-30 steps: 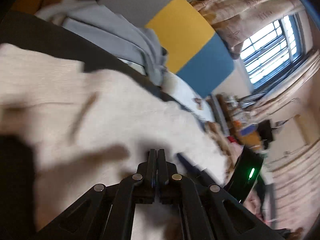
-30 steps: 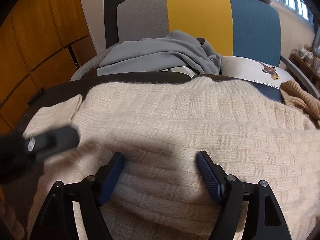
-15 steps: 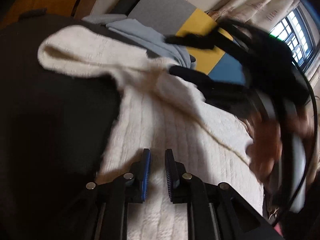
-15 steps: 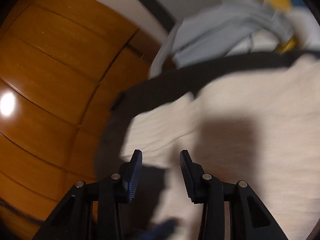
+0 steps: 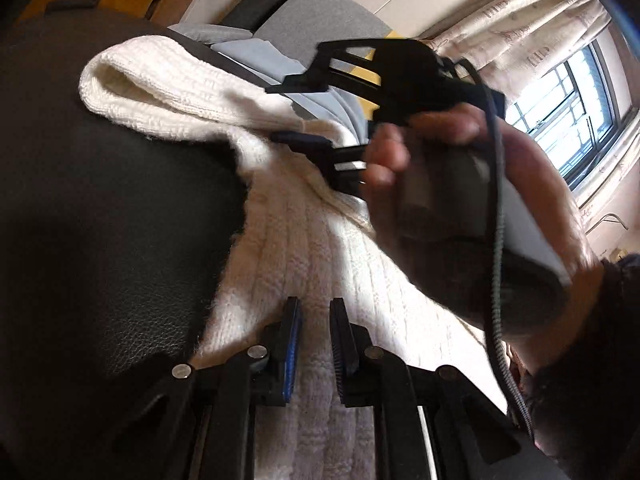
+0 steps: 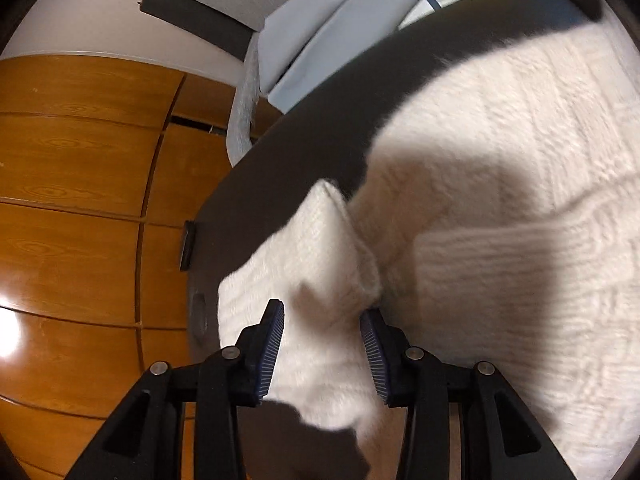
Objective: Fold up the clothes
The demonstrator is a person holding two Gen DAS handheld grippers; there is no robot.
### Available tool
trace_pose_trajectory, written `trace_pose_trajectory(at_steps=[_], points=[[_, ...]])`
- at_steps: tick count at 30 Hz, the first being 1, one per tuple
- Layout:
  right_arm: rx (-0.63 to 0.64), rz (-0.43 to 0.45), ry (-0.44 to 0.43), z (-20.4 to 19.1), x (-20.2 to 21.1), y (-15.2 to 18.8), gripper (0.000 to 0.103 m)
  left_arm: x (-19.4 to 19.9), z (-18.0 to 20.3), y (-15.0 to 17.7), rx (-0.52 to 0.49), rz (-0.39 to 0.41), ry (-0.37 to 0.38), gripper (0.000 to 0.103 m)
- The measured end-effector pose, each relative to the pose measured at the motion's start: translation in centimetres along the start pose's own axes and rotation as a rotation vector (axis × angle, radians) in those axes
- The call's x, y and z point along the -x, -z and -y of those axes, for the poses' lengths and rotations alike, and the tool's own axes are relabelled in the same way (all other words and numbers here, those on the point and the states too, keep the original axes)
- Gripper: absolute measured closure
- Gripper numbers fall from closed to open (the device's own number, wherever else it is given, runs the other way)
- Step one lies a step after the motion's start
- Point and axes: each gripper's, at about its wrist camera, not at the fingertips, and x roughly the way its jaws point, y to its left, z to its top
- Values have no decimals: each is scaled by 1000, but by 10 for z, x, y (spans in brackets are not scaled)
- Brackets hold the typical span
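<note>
My left gripper (image 5: 314,312) hangs over the cream sweater (image 5: 304,248), its jaws a narrow slot apart with nothing between them; the ribbed knit shows through the gap. My right gripper (image 6: 322,322) stands wider, and the sweater's sleeve (image 6: 308,264) runs up between its blue ribbed pads (image 6: 274,338); the knit fills the gap, but I cannot tell whether the pads press it or only flank it. In the left view the right gripper reaches across above the sweater near where the sleeve joins the body, with my right hand (image 5: 448,184) wrapped round its handle and a black cable (image 5: 496,240) trailing down past the wrist. The sleeve lies out sideways over the dark leather-like table (image 5: 100,208), its cuff end rounded and slightly open. The sweater's body spreads over most of the table top. Beyond the table's far edge a grey-blue garment (image 6: 320,28) is draped on a chair (image 5: 320,16), and wooden panels (image 6: 80,200) fill the left side
</note>
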Motion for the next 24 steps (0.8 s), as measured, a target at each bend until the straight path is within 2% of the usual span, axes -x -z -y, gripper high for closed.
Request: trace_pose_trajectory(at_steps=[1,4,7,9,11,14,17,20,24], points=[[22,10,23,-4,-2,-1,64,0,0,0,-3,0,0,90],[129,40,137,-18,-10,-2,95,1,1,2,-4,0,3,90],[240,62,218,-34,-10,-2,95,3,2,1,-3,-20,5,89],[307,75,219,-46,2,-4,95,5,4,-4,6,-41,6,89],[360,90,205,-57,19,-9,95,8,7,-15,16,-28,30,87],[418,111,174,-72,48,-18,95,6,14,-38,-3,28,8,86],[480,124,182,-86,69,-23,95,-6,16,-57,-1,42,-32,86],[516,155,176,-92,97,-24,95,-30,21,-74,-11,11,-92,85],[531,238,157,-87,148,-27,95,-48,25,-78,-58,-8,-134,84]])
